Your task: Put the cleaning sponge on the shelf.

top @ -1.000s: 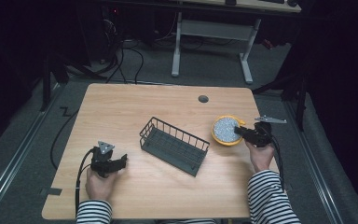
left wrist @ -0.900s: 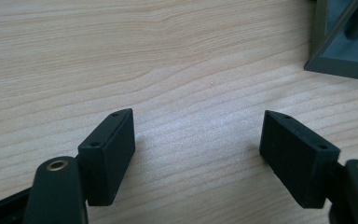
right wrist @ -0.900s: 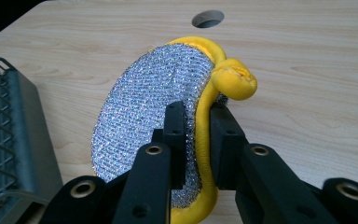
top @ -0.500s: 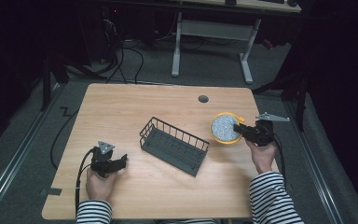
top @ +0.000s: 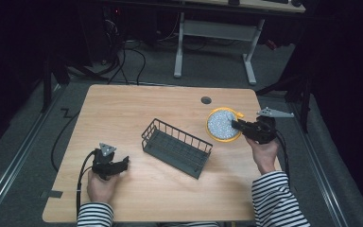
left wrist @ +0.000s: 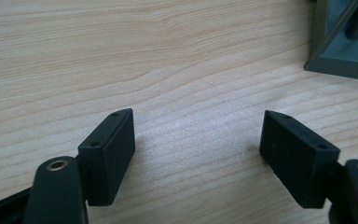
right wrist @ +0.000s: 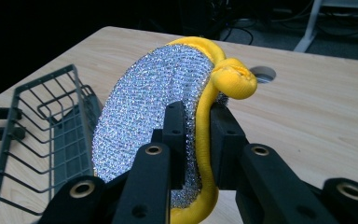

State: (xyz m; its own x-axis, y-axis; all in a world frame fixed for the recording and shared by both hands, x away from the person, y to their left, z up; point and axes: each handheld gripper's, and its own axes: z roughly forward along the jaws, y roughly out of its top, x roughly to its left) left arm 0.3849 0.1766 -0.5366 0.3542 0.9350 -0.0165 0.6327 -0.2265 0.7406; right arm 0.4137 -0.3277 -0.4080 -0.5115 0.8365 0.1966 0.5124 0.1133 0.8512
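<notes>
Your right claw [top: 240, 126] is gripping the yellow-rimmed scrubber [top: 221, 124] over the pale wooden bench [top: 170, 101] (dark room beyond); your left claw [top: 123, 163] is gaping wide, near the wire basket [top: 176, 147].

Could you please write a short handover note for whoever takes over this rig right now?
Right hand-held gripper: shut on the edge of the round scouring pad, silver mesh with a yellow rim, held up on edge above the table.
Left hand-held gripper: open, nothing between its jaws, low over the wood at the near left.
Wire basket: mid-table, nothing visible in it, to the left of the pad.
Done: pad gripped and off the table.
Left: probably carry the pad over and set it in the basket, then release.
</notes>
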